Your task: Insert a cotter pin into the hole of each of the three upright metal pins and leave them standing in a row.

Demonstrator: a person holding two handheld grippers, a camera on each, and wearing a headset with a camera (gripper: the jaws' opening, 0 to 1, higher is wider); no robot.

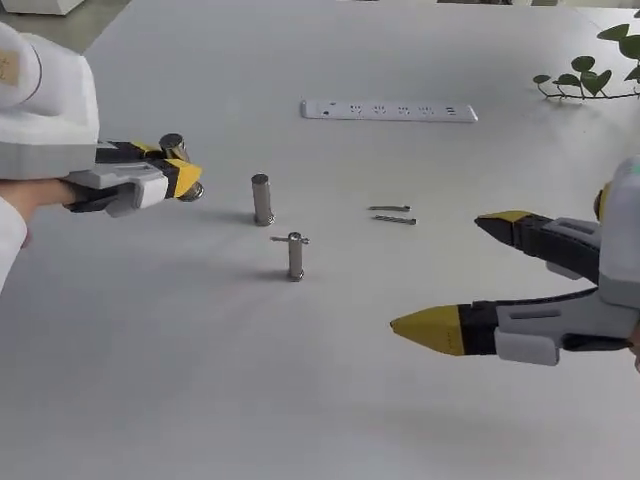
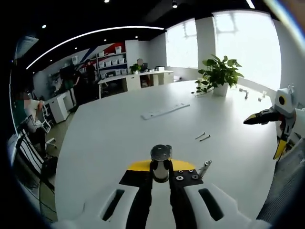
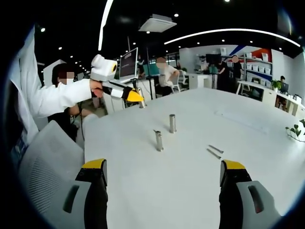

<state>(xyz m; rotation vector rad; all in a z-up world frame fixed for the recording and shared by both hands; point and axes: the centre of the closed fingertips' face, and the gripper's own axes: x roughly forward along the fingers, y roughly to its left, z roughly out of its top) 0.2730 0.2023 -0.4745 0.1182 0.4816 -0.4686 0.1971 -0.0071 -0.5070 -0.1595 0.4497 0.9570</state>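
Note:
Three upright metal pins are on the white table point(image 1: 200, 380). My left gripper point(image 1: 185, 178) is shut on the leftmost pin point(image 1: 173, 146), whose round top point(image 2: 161, 153) rises between the yellow-tipped jaws. The middle pin point(image 1: 262, 199) stands bare. The nearest pin point(image 1: 295, 256) has a cotter pin point(image 1: 285, 239) through its hole. Two loose cotter pins point(image 1: 392, 214) lie to the right. My right gripper point(image 1: 468, 281) hovers open at the right, nothing between its fingers; its view shows both free pins point(image 3: 164, 131) ahead.
A white power strip point(image 1: 389, 111) lies at the back of the table. A leafy plant point(image 1: 590, 75) reaches in at the far right. People sit at desks beyond the table's far end.

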